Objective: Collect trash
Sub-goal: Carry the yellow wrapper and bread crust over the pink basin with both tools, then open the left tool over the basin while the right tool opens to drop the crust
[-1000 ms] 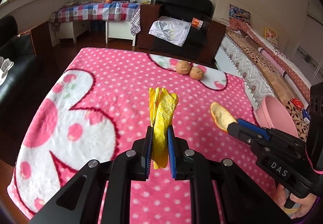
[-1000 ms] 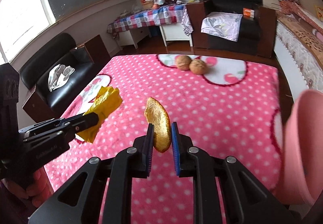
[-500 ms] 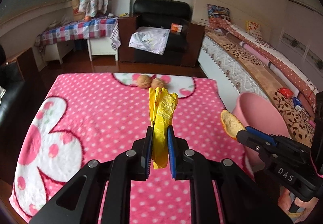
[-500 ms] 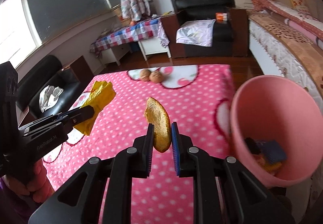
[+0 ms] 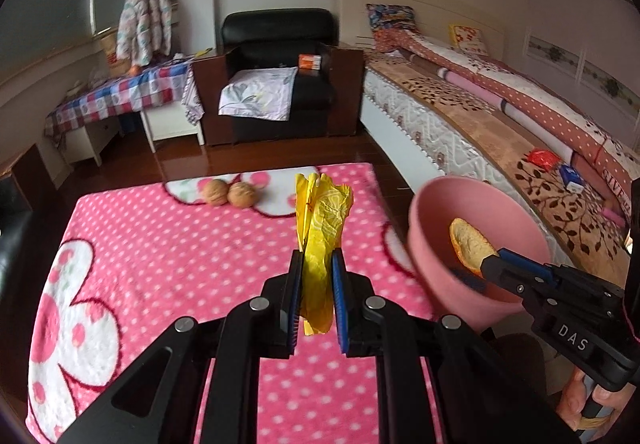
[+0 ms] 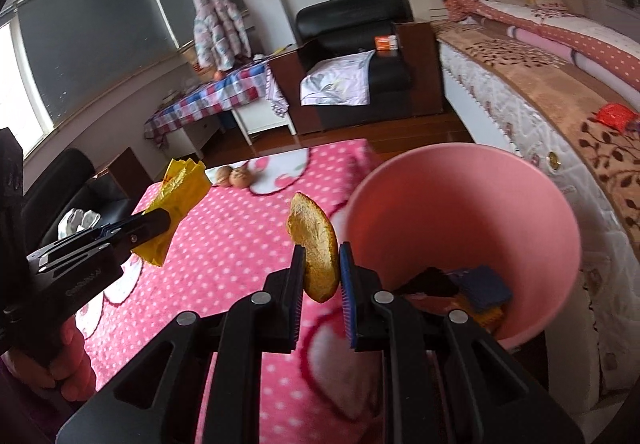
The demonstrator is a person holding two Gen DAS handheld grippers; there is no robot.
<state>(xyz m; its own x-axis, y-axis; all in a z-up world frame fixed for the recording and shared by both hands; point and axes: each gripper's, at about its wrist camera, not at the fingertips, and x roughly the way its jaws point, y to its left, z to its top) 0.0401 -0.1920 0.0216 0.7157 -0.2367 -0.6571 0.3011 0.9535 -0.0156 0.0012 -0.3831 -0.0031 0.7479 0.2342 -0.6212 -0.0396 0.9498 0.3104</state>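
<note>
Gripping a yellow wrapper in the left jaws, orange peel in the right, beside the pink bin

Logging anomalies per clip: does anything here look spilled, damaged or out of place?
Nothing spilled or damaged. Two walnuts lie loose at the far edge of the pink blanket, outside the pink bin.

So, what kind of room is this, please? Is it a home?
Most likely a bedroom in a home. A long bed with patterned covers runs along the right side, a black armchair stands against the far wall, and a padded jacket hangs by the window.
</note>
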